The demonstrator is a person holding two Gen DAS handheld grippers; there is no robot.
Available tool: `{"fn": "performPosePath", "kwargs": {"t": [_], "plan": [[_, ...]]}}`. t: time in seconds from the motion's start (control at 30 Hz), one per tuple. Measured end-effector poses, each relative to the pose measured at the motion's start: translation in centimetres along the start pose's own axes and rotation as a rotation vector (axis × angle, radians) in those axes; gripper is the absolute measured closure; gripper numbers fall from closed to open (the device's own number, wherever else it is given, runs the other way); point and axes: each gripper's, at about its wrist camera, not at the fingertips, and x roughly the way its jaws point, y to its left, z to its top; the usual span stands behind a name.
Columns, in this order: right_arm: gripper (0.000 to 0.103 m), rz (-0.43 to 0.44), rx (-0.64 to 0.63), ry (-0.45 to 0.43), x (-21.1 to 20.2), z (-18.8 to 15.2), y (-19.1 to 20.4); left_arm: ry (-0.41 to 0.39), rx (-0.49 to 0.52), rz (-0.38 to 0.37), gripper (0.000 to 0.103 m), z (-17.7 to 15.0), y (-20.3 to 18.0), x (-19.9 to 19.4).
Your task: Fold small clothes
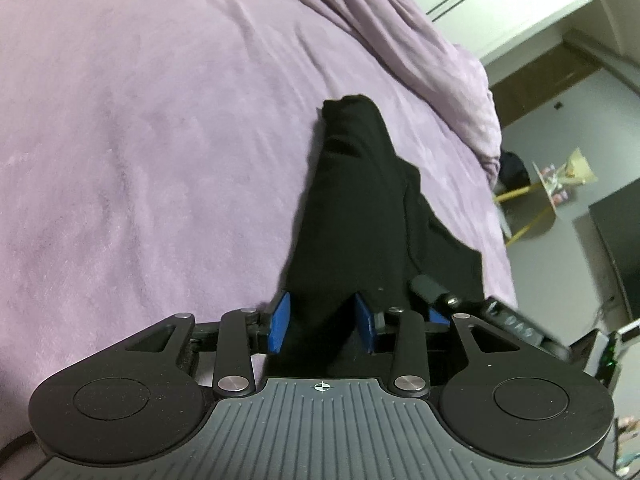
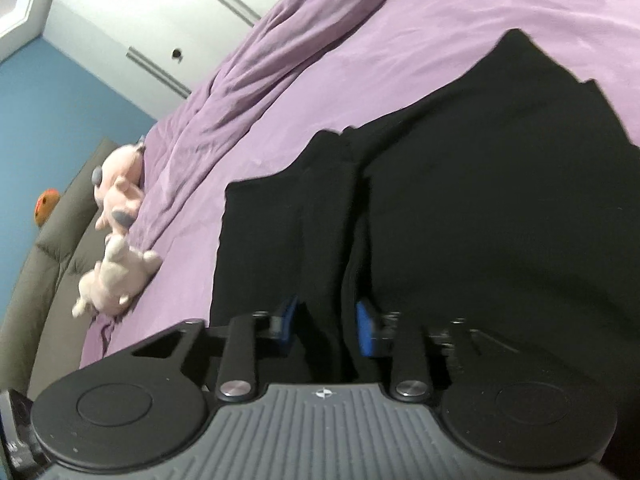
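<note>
A black garment [image 1: 352,200] lies bunched and partly folded on the purple bedspread [image 1: 140,120]. It runs from the middle of the left wrist view down into my left gripper [image 1: 323,322], whose blue pads [image 1: 280,322] close on a thick fold of it. Just to the right, part of my other gripper [image 1: 436,296] rests at the same cloth edge. In the right wrist view the black garment [image 2: 480,200] fills the right half over the bedspread [image 2: 360,40]. My right gripper [image 2: 327,326] pinches a ridge of that cloth between its blue pads [image 2: 366,332].
A rumpled purple duvet [image 1: 420,32] is heaped at the far side. Two pale plush toys [image 2: 120,184] [image 2: 116,280] lie at the bed's edge against a grey padded headboard [image 2: 52,272]. Beyond the bed stand white wardrobe doors [image 2: 140,12] and a small round table [image 1: 552,192].
</note>
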Motion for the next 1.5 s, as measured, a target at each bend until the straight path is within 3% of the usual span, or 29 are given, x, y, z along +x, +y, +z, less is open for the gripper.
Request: {"fn": "performPosePath", "kwargs": {"t": [0.2,0.4,0.53,0.63,0.77,0.83,0.87,0.9,0.97,1.0,1.03,1.2,1.33,1.4,1.5], "plan": [[0.093,-0.12,-0.131,-0.022,0.5,-0.3,2.0,-0.014,-0.007,0.011,0.058,0.4,-0.3,0.8],[0.095,-0.293,-0.372,-0.139,-2.1,-0.6,5.3,-0.032,0.04,0.02,0.058,0.3,-1.7,0.3],[0.095,-0.464,-0.421,-0.204,-4.8,-0.4,4.1,-0.053,0.105,0.042,0.058,-0.2,-3.1,-0.2],[0.094,-0.58,-0.396,-0.172,-5.0,-0.2,1.5,-0.016,0.155,0.068,0.058,-1.0,-4.3,0.8],[0.087,-0.46,-0.298,-0.149,-6.3,0.6,-1.0,0.082,0.184,0.037,0.058,-2.5,-5.3,3.2],[0.062,-0.362,-0.208,-0.147,-6.9,1.3,-2.2,0.099,0.183,0.052,0.058,-3.1,-5.4,3.8],[0.061,-0.325,-0.17,-0.152,-6.9,1.5,-2.7,0.092,0.196,0.061,0.058,-3.2,-5.5,3.9],[0.062,-0.314,-0.147,-0.152,-6.7,1.8,-3.1,0.092,0.206,0.066,0.058,-3.3,-5.5,3.9],[0.073,-0.346,-0.167,-0.151,-6.1,2.1,-3.0,0.092,0.209,0.076,0.058,-3.4,-5.6,3.8],[0.091,-0.373,-0.202,-0.157,-6.0,2.0,-2.4,0.091,0.213,0.082,0.058,-3.4,-5.9,3.8],[0.094,-0.428,-0.263,-0.169,-5.8,1.8,-1.4,0.088,0.222,0.092,0.058,-3.5,-6.2,3.8],[0.098,-0.663,-0.447,-0.281,-5.9,0.5,0.8,0.055,0.304,0.146,0.057,-4.2,-7.5,3.3],[0.098,-0.705,-0.464,-0.243,-4.9,0.0,-0.4,0.069,0.337,0.153,0.057,-5.0,-8.1,3.6],[0.098,-0.685,-0.451,-0.248,-5.3,-0.1,-0.4,0.089,0.344,0.166,0.057,-5.4,-8.4,3.9],[0.091,-0.568,-0.365,-0.216,-7.1,0.2,-1.0,0.085,0.366,0.176,0.056,-5.7,-8.3,3.9]]}}
